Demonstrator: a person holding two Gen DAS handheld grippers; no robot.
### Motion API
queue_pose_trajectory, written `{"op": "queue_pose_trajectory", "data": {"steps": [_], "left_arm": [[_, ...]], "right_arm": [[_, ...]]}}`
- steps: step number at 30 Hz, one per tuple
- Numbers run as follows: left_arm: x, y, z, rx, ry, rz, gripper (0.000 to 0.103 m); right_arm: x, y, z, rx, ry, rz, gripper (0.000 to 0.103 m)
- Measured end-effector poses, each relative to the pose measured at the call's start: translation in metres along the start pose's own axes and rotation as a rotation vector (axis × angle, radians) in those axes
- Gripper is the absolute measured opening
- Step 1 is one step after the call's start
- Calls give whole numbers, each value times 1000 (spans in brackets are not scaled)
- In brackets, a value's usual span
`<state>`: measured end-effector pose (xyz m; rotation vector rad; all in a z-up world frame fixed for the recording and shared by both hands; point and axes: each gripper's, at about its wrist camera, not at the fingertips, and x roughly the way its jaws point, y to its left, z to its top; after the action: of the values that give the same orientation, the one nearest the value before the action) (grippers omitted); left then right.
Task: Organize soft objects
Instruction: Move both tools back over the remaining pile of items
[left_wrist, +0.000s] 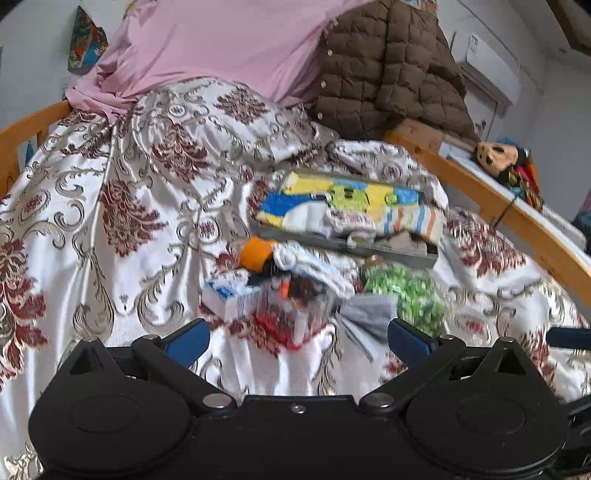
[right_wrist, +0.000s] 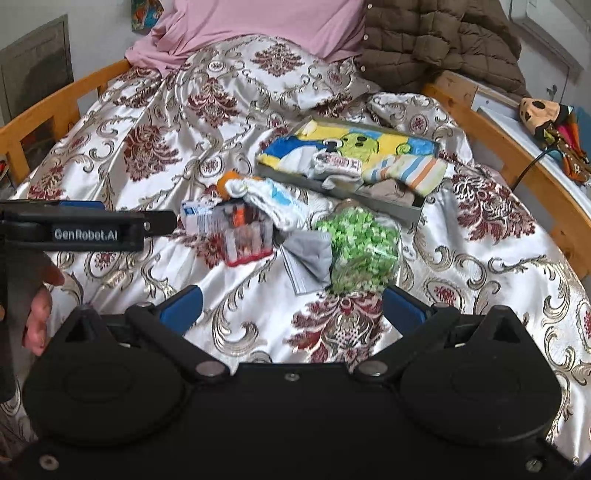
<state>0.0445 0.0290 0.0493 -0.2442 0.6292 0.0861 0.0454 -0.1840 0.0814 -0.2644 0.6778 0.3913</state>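
On the patterned bedspread (left_wrist: 110, 229) lies a grey tray (left_wrist: 332, 245) (right_wrist: 388, 205) holding a yellow and blue towel (left_wrist: 332, 195) (right_wrist: 369, 144), a striped sock (left_wrist: 417, 219) and small white socks. In front of it are a white and blue sock (left_wrist: 314, 264) (right_wrist: 273, 203), an orange soft item (left_wrist: 255, 253), a clear box (left_wrist: 291, 306) (right_wrist: 243, 232), a grey cloth (left_wrist: 369, 314) (right_wrist: 306, 258) and a green bag (left_wrist: 410, 291) (right_wrist: 362, 251). My left gripper (left_wrist: 299, 339) hangs open just short of the box. My right gripper (right_wrist: 291, 306) is open and empty, near the grey cloth.
A pink sheet (left_wrist: 221, 44) and a brown quilted jacket (left_wrist: 391, 66) are piled at the head of the bed. A wooden bed rail (right_wrist: 517, 162) runs along the right, with a doll (right_wrist: 546, 118) on the ledge behind it. A hand (right_wrist: 37, 321) holds the left gripper (right_wrist: 162, 221).
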Motion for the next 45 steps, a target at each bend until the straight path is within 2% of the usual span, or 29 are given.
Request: {"op": "queue_pose_trajectory", "data": {"steps": [10,22,30,36,41,45], "left_arm": [[9,2,-12,63,48,18,102],[12,9,-4,102,36,21,102],[13,9,17,230,-16,2,102],[17,12,31,282,-12,7,102],[23,10,44,315,2,19,102],[33,5,55,310,-1,19,102]], "right_arm": [[19,-9,-8,36,71,-11,102],[31,-5,-2,37,72,-10,102],[46,-7,9,51,59,-23,102],[65,-8,18,60,50,-27,102],[76,-11,31,49,16,-29,102],[90,-14,45,-13,-50,-27,102]]}}
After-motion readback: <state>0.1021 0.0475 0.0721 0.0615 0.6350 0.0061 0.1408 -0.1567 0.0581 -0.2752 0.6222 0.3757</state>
